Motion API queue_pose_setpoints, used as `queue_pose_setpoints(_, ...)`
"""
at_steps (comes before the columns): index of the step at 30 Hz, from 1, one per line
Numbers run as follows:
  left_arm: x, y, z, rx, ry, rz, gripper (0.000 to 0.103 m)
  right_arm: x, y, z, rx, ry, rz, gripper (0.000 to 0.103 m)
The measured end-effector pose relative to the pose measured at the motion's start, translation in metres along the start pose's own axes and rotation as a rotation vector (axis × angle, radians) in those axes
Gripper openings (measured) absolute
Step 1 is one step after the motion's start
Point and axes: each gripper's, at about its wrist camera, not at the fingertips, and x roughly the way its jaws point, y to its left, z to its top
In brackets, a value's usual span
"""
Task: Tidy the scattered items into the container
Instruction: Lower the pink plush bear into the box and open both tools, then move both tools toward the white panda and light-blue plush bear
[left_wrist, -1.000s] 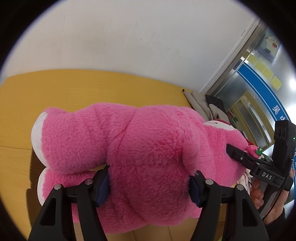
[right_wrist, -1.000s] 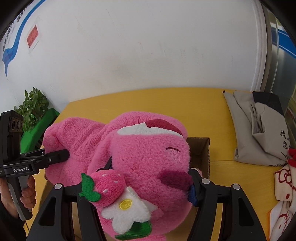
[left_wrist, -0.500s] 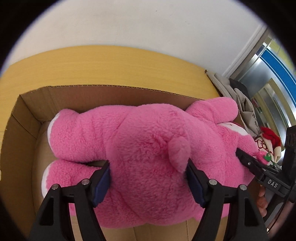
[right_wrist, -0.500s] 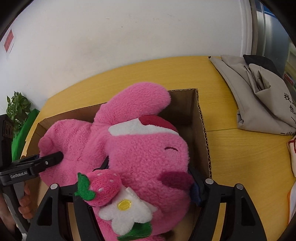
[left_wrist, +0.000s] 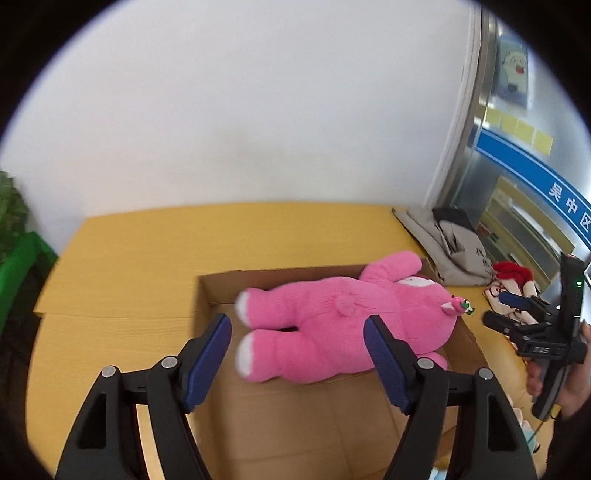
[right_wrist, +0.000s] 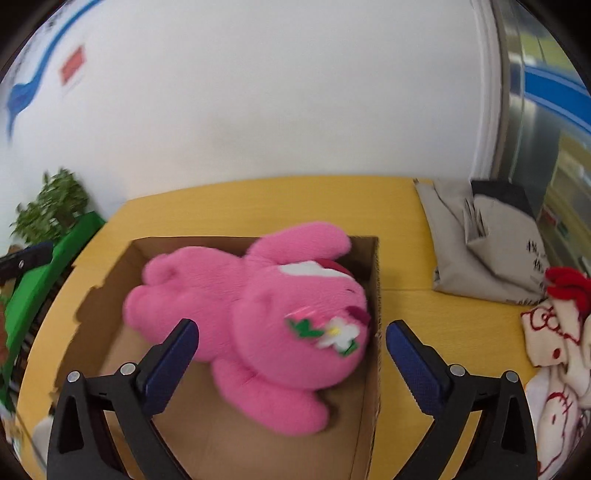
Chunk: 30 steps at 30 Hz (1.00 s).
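Inside the cardboard box (right_wrist: 373, 280) the pink plush bear (right_wrist: 255, 306) is lying on its side, head toward the right wall. We are holding our left gripper (left_wrist: 297, 334) and right gripper (right_wrist: 291, 343) above it, both spread wide and gripping nothing. The box is sitting on the yellow surface (right_wrist: 424, 317), near a grey bag (right_wrist: 491, 254).

**Yellow table and its load**

We see a yellow wooden table (right_wrist: 424, 310) against the white wall. On it sit an open cardboard box (right_wrist: 375, 295), a folded grey bag (right_wrist: 491, 251) at the far right, and a white-and-red cartoon cloth (right_wrist: 554, 350) nearer.
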Motion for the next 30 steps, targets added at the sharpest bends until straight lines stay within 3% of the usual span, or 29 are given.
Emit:
queue_pose_setpoints(3,-0.039,0.007,-0.018,-0.051,-0.06,0.031,0.081,-0.031,0.014,-0.007,0.051,-0.034,0.036,0.103)
queue_pose_setpoints(6,-0.062,-0.003,-0.038,-0.099,-0.062,0.02,0.081,-0.046,0.03,-0.018,0.101,-0.034,0.059,0.103)
queue_pose_setpoints(10,-0.107,-0.031,-0.08,-0.049,-0.107,-0.001,0.081,-0.077,0.071,-0.063,0.072,-0.047,0.079,0.103)
queue_pose_setpoints(14,-0.135,-0.045,-0.125,0.007,-0.079,0.007,0.081,-0.105,0.095,-0.12,0.028,-0.039,0.085,0.103)
queue_pose_setpoints(20,-0.165,-0.033,-0.18,-0.053,-0.051,0.049,0.081,-0.136,0.096,-0.173,0.052,-0.041,0.05,0.103)
queue_pose_setpoints(30,-0.176,-0.072,-0.185,0.024,-0.099,0.023,0.081,-0.167,0.119,-0.188,0.014,-0.078,-0.073,0.103)
